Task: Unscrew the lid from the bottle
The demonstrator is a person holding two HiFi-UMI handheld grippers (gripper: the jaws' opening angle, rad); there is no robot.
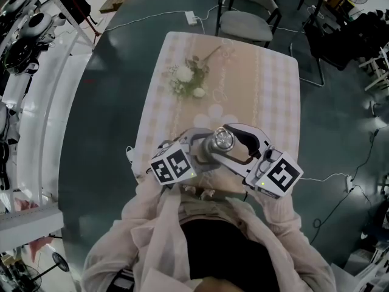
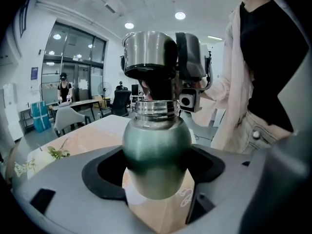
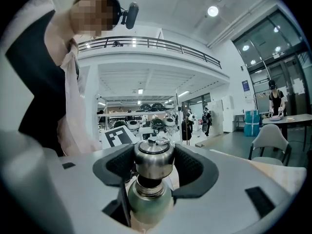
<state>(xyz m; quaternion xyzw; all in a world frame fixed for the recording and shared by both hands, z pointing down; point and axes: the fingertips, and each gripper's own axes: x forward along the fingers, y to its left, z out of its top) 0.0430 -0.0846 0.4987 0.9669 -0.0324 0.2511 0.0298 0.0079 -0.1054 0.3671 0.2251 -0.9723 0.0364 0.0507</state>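
A green metal bottle (image 2: pixel 156 155) is held up above the table, with my left gripper (image 2: pixel 156 172) shut around its rounded body. Its steel lid (image 2: pixel 148 55) sits raised above the threaded steel neck (image 2: pixel 155 108), and a dark stopper shows in the gap between them. My right gripper (image 3: pixel 153 167) is shut on the lid (image 3: pixel 153 160), one black pad on each side; the green body (image 3: pixel 148 201) hangs below. In the head view the lid (image 1: pixel 222 140) shines between the left gripper (image 1: pixel 200 154) and the right gripper (image 1: pixel 234 140), close to the person's waist.
A checked tablecloth covers the table (image 1: pixel 261 90), with a sprig of white flowers (image 1: pixel 188 78) lying on its far left part. A grey chair (image 1: pixel 246 17) stands beyond the far edge. Cables trail over the dark floor (image 1: pixel 340 181) to the right.
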